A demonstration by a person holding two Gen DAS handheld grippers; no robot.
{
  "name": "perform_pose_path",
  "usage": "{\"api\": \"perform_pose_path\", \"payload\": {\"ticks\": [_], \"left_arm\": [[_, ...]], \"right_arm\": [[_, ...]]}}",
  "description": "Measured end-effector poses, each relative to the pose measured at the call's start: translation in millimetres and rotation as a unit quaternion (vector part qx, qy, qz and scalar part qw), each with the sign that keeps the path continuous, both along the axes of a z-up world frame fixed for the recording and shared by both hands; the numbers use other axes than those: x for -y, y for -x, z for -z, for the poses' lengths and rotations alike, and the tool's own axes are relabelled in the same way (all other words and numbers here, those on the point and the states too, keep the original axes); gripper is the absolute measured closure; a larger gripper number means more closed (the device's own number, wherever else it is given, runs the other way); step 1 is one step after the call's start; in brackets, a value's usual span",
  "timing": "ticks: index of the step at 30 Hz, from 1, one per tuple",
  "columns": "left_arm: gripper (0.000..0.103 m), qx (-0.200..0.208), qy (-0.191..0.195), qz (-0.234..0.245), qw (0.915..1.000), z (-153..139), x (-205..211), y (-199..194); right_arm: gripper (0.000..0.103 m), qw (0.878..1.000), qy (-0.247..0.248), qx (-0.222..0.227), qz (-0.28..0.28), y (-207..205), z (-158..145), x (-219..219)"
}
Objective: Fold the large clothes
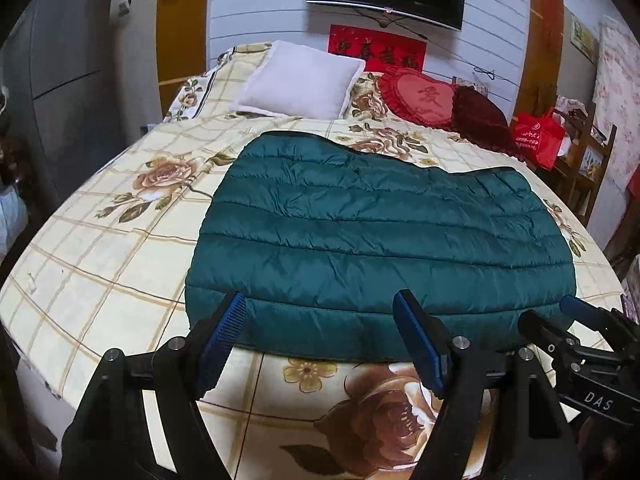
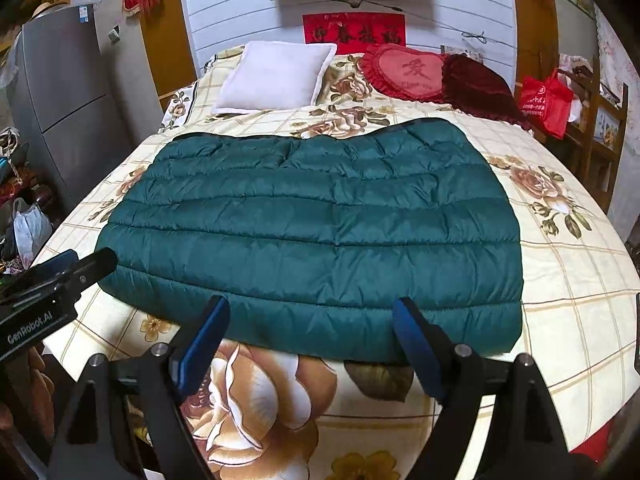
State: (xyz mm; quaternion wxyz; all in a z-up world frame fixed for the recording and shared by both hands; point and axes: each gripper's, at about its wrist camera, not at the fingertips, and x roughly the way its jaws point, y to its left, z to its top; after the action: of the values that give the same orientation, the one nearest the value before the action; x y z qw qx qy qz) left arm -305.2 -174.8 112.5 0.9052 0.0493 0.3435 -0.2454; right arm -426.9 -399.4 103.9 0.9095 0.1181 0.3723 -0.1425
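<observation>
A dark teal quilted down jacket lies flat and folded into a broad slab on the floral bed sheet. My left gripper hovers open over the jacket's near hem toward its left end, nothing between its blue pads. My right gripper stands open over the same hem further right, its pads also holding nothing. Each gripper shows in the other's view: the right gripper at the jacket's near right corner, the left gripper at its near left corner.
At the bed's head lie a white pillow, a red heart cushion and a dark red cushion. A red bag sits on wooden furniture at the right. A grey fridge stands left, with bags on the floor.
</observation>
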Motion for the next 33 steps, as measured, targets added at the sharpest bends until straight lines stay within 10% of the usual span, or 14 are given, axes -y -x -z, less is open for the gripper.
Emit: {"api": "perform_pose_path", "payload": {"ticks": [33], "left_arm": [[0.021,0.026,-0.012,-0.01,0.9995,-7.1,0.9,11.6]], "right_arm": [[0.012,1.0,0.004,0.01,0.004,1.6,-3.8,-4.9]]}}
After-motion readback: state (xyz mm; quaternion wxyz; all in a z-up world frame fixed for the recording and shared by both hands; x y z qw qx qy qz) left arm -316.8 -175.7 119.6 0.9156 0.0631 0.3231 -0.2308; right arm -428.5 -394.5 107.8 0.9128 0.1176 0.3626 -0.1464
